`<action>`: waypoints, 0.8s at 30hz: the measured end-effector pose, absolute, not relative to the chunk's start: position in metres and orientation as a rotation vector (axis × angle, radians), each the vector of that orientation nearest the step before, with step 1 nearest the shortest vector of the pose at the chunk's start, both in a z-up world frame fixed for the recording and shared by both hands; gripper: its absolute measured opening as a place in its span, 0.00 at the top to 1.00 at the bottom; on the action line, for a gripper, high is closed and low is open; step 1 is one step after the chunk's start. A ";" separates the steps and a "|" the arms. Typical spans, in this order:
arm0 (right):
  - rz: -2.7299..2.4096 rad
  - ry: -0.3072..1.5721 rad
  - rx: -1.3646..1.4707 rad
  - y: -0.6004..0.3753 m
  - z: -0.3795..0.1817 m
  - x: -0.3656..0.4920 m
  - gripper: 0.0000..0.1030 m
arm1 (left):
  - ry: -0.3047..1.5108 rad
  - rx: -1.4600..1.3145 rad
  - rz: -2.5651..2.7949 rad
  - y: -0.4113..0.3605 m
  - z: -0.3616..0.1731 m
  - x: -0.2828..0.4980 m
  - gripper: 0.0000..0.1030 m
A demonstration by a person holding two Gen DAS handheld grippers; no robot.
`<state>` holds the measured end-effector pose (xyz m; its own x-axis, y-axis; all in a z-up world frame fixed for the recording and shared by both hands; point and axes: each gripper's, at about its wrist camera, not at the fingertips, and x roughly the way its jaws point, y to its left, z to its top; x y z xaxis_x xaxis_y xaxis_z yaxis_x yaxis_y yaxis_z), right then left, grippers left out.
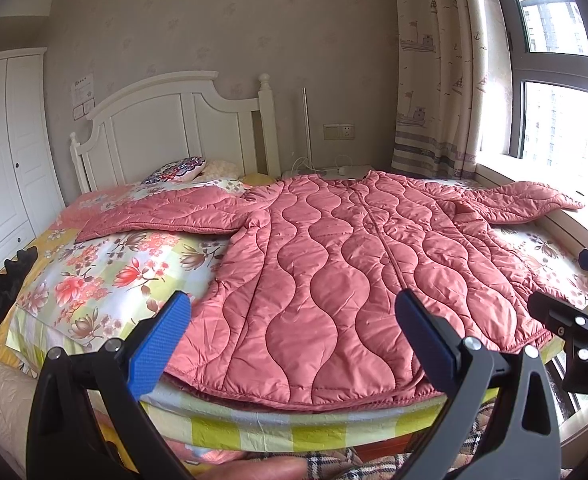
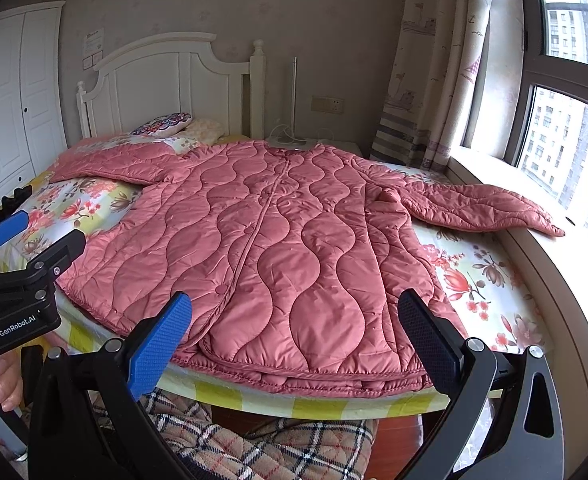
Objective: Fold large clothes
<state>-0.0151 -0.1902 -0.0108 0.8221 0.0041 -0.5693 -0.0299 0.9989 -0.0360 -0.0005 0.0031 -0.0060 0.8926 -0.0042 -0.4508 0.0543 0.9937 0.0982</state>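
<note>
The bed [image 1: 106,276] carries the coat [image 1: 333,264], flat ahead of both hand-held grippers, long axis running away from them, hem nearest, sleeves spread sideways. Left hand-held gripper [image 1: 294,336] and right hand-held gripper [image 2: 294,336] gape wide, empty.

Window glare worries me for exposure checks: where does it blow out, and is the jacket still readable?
Left wrist view: window panes wash out white; quilted jacket stitching stays sharp. Right wrist view: sill glares, buildings outside visible, jacket evenly lit; fisheye bends both frames' edges.
</note>
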 end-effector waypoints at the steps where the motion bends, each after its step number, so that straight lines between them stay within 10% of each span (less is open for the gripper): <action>1: 0.017 0.605 -0.043 -0.191 -0.011 -0.015 0.04 | 0.468 0.109 -0.031 0.003 -0.006 0.000 0.02; 24: 0.020 0.610 -0.040 -0.190 -0.014 -0.015 0.04 | 0.473 0.105 -0.032 0.005 -0.007 0.000 0.02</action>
<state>-0.0153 -0.1901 -0.0145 0.8196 0.0070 -0.5729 -0.0305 0.9990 -0.0315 -0.0001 0.0047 -0.0065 0.8897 -0.0063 -0.4566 0.0549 0.9941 0.0932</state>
